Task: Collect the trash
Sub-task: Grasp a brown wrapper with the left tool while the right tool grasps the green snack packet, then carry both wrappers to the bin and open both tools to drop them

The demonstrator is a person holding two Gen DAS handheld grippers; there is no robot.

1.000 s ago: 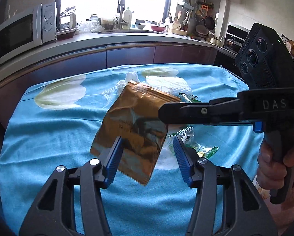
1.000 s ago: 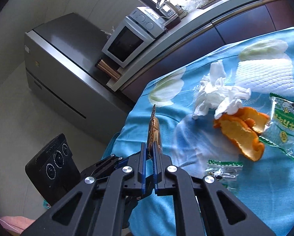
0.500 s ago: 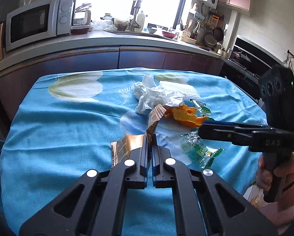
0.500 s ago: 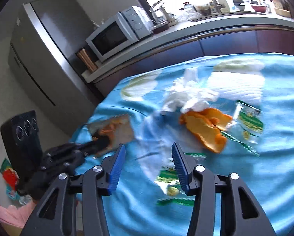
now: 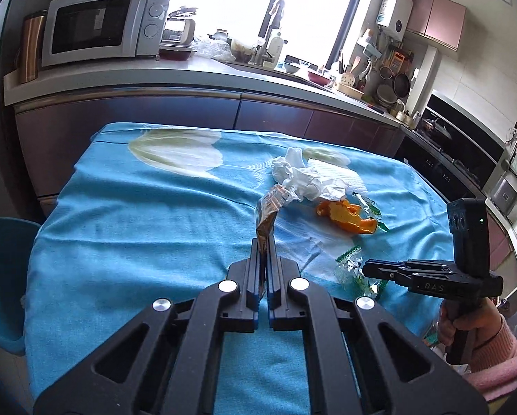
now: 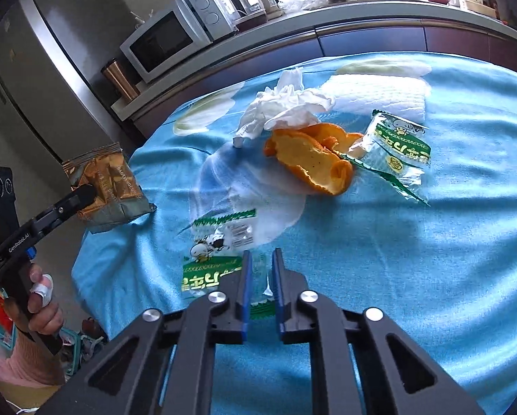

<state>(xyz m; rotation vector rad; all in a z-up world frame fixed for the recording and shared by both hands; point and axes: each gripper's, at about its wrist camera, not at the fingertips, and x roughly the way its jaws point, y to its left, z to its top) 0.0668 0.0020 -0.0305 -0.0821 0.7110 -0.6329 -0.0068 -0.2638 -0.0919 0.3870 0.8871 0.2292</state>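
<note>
Two grippers work the blue-clothed table (image 5: pixel 127 242): the left gripper (image 5: pixel 266 242), level over the near-left edge, is clamped on a gold snack bag (image 6: pixel 110 186) standing edge-up between its fingers. Right of it, the right gripper (image 6: pixel 260 259) hangs low, jaws narrowly parted, straddling the near edge of a green-printed clear wrapper (image 6: pixel 217 252) lying flat just ahead; whether it grips is unclear. Orange peel (image 6: pixel 310 162), crumpled tissue (image 6: pixel 282 107) and another wrapper (image 6: pixel 396 148) lie farther back.

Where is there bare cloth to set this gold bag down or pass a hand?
Bare: the wide left stretch of tablecloth, from the gold bag to the left edge, and the near-right cloth below the far green wrapper. Crowded: the middle, where tissues, orange peel and that wrapper bunch together, and the near wrapper at the right hand-held gripper.
</note>
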